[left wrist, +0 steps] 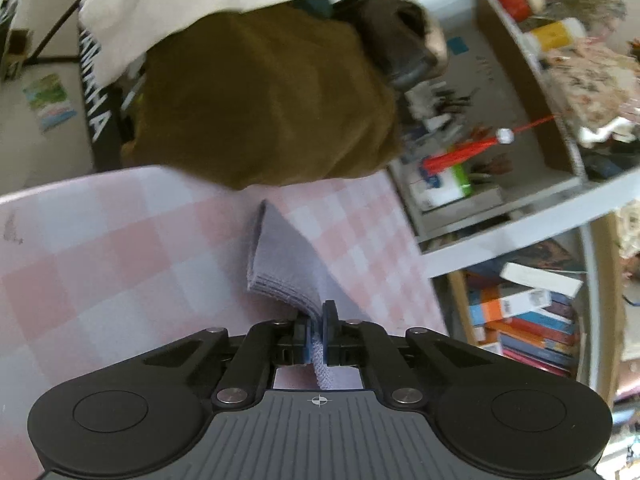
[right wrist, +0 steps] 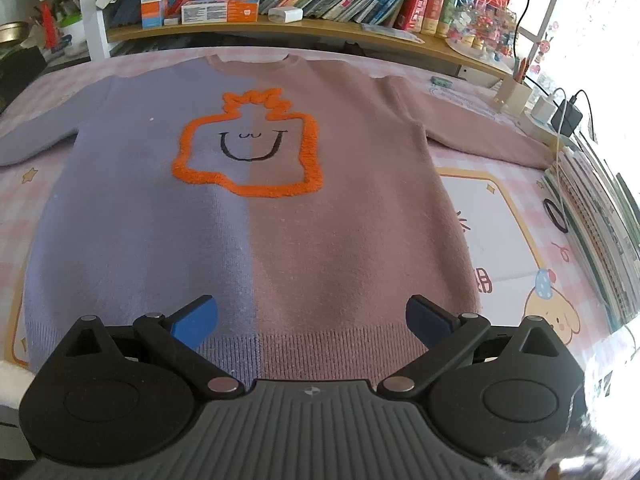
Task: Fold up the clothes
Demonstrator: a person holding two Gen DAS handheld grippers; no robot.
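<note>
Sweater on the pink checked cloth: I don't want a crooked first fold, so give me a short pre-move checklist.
1. Left gripper clamped on the lilac sleeve cuff: ok.
2. Right gripper open above the hem: ok.
3. Sweater body flat, face up: ok.
4. Pink sleeve spread out sideways: ok.
5. Whole lilac sleeve free of snags: cannot tell.
6. Brown garment clear of the lilac sleeve cuff: ok.
</note>
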